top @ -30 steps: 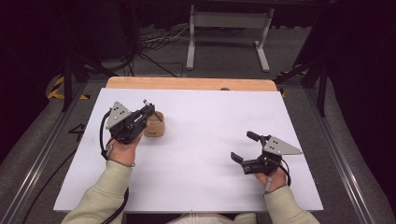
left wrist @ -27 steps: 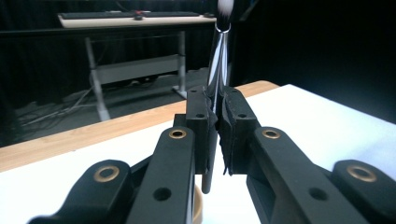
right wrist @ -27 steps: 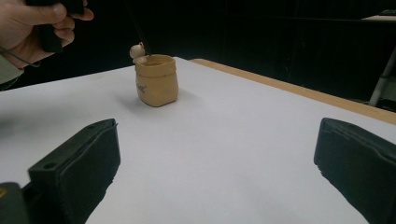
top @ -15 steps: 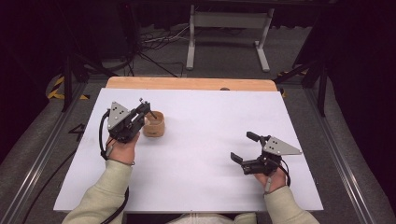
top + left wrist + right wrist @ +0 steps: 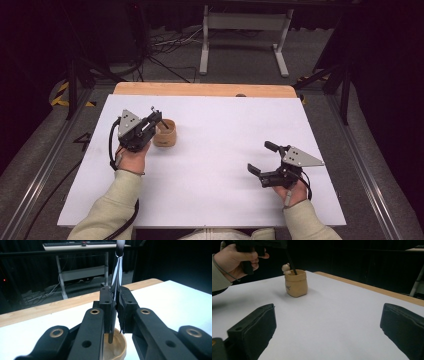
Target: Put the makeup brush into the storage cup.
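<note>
Left tool (image 5: 113,315): pinched on makeup brush (image 5: 117,275) mid-handle, bristles up, butt end inside tan cup (image 5: 165,134).
Brush: likely light, stiff, slick metal ferrule; grip on dark handle.
Cup: probably tips easily.
Right tool (image 5: 263,158): spread, idle on surface (image 5: 220,150).

At the centre of the high view, the flat white sheet (image 5: 225,150) covers a light wooden table (image 5: 200,89) that shows as a tan strip along the far edge. Left of centre, the small tan sack-shaped pot (image 5: 164,133) matches that wood, and the brush (image 5: 117,272) above it has a shiny silver ferrule, a dark handle and a pale tip. Both black two-jaw grippers (image 5: 155,119) (image 5: 259,157) carry grey three-cornered plates, and brass-coloured rivets dot the left one's arms in the lower half of the left gripper view.
</note>
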